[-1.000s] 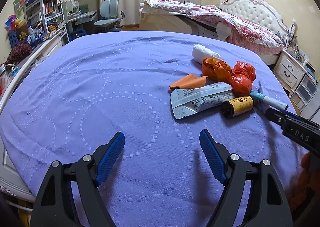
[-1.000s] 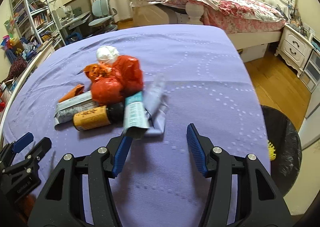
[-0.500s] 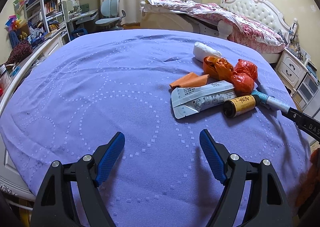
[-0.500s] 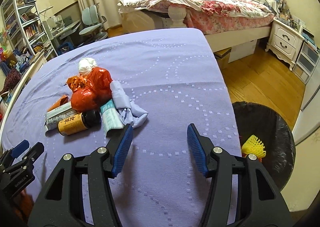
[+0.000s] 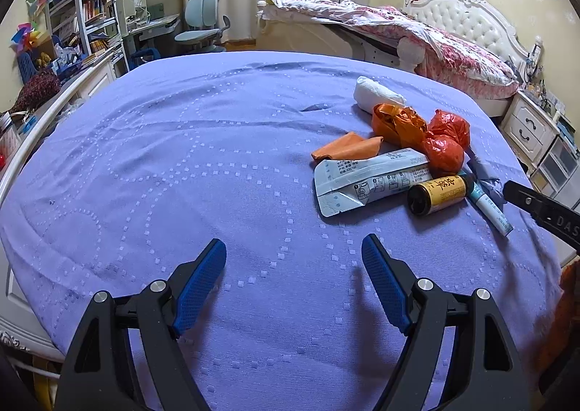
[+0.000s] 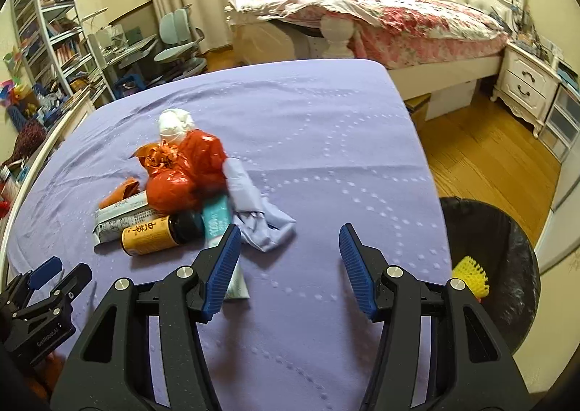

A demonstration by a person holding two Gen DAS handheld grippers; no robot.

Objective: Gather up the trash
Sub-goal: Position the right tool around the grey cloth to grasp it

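Right wrist view is showing a black-lined trash bin [image 6: 507,266] standing on the wooden floor just beside the purple-covered bed [image 6: 326,142]; a yellow ridged piece [image 6: 471,275] is lying inside it, with something red barely peeking out beneath. The left wrist view is not catching this bin at all.

Both views are showing the trash pile sitting on the purple cover: a white wad [image 5: 377,95], crumpled orange wrappers [image 5: 398,122], red plastic bags [image 5: 444,146], a flat orange piece [image 5: 346,148], a pale printed pouch [image 5: 366,180], a yellow-labelled dark bottle [image 5: 436,193] lying on its side, and a teal-and-white tube [image 5: 491,209]. A crumpled light-blue cloth [image 6: 261,218] is showing fully only from the right wrist.

The right gripper [image 6: 290,266] is hovering with its jaws spread wide and empty, its left finger covering part of the tube. The left gripper [image 5: 293,280] is likewise gaping wide, holding nothing, over bare cover near the pile.
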